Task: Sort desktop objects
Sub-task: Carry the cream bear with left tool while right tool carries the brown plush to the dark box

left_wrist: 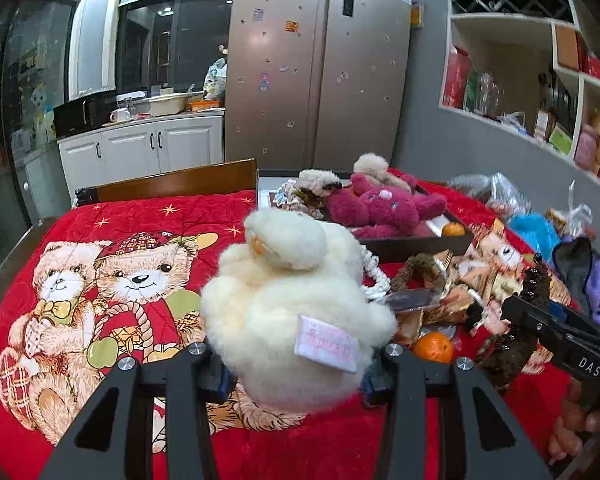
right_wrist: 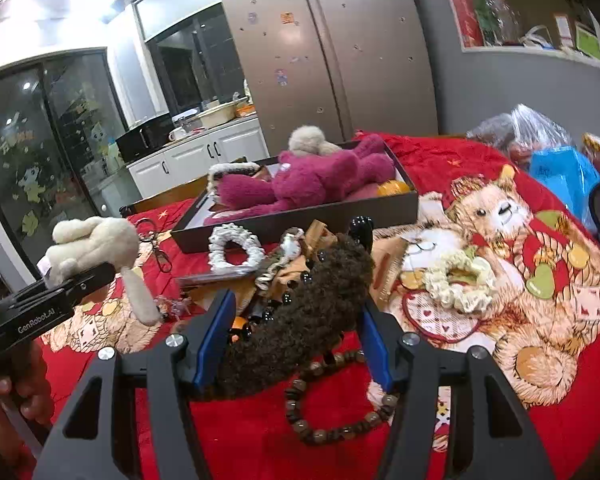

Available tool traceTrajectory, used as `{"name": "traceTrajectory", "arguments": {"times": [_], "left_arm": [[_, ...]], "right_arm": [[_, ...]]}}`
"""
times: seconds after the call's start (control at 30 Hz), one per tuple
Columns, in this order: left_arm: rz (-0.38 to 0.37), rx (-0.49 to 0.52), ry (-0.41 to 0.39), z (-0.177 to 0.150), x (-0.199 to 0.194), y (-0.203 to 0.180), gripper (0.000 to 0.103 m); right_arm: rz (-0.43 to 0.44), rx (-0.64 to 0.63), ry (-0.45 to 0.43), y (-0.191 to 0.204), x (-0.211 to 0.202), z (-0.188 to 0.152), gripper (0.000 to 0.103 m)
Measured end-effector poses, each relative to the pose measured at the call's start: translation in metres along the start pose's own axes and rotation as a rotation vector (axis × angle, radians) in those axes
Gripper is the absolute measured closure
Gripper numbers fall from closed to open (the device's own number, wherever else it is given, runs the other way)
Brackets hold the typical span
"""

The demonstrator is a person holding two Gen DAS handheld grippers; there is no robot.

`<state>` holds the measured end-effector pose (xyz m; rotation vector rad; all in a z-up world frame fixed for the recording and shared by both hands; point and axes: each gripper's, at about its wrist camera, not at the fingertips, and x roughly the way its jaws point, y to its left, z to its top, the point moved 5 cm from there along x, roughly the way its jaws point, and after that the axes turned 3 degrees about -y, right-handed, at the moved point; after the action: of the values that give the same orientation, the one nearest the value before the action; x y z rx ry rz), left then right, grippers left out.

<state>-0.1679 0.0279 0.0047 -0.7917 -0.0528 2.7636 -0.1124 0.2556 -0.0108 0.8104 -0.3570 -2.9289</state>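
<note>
Left wrist view: the left gripper [left_wrist: 296,364] pinches a cream plush toy [left_wrist: 288,312] above the red teddy-bear blanket [left_wrist: 100,280]. A tangerine [left_wrist: 433,346] lies just beside it; a magenta plush bear [left_wrist: 380,208] fills the dark tray [left_wrist: 416,246] behind.

Right wrist view: the right gripper [right_wrist: 292,340] clamps a dark brown curly plush [right_wrist: 300,312] over a wooden bead bracelet [right_wrist: 332,400]. A cream scrunchie [right_wrist: 458,280] lies to its right on the blanket.

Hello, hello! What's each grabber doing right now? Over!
Left gripper clamped on cream plush. Right gripper around brown furry toy. Dark tray ahead, already full of pink plush.
</note>
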Motion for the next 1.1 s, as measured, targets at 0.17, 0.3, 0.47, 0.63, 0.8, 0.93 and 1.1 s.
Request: {"name": "traceTrajectory", "arguments": {"times": [0.17, 0.3, 0.47, 0.63, 0.8, 0.93, 1.1], "left_arm": [[0.028, -0.038, -0.018, 0.014, -0.006, 0.012, 0.058], [0.040, -0.050, -0.056, 0.037, -0.010, 0.016, 0.058], [0.032, -0.037, -0.099, 0.075, 0.003, 0.007, 0.058], [0.044, -0.017, -0.149, 0.111, 0.038, -0.009, 0.058], [0.013, -0.040, -0.101, 0.140, 0.097, -0.015, 0.058], [-0.001, -0.063, -0.038, 0.158, 0.147, -0.016, 0.058], [-0.019, -0.162, 0.029, 0.155, 0.187, -0.002, 0.058]], "right_arm": [[-0.017, 0.038, -0.047, -0.004, -0.013, 0.025, 0.043], [-0.022, 0.052, -0.093, -0.008, -0.017, 0.054, 0.043], [-0.030, 0.084, -0.124, -0.015, 0.001, 0.096, 0.043], [0.001, 0.127, -0.130, -0.023, 0.035, 0.131, 0.043], [0.006, 0.153, -0.118, -0.031, 0.081, 0.160, 0.043], [0.019, 0.193, -0.085, -0.041, 0.125, 0.181, 0.043], [0.062, 0.254, -0.030, -0.059, 0.174, 0.187, 0.043]]}}
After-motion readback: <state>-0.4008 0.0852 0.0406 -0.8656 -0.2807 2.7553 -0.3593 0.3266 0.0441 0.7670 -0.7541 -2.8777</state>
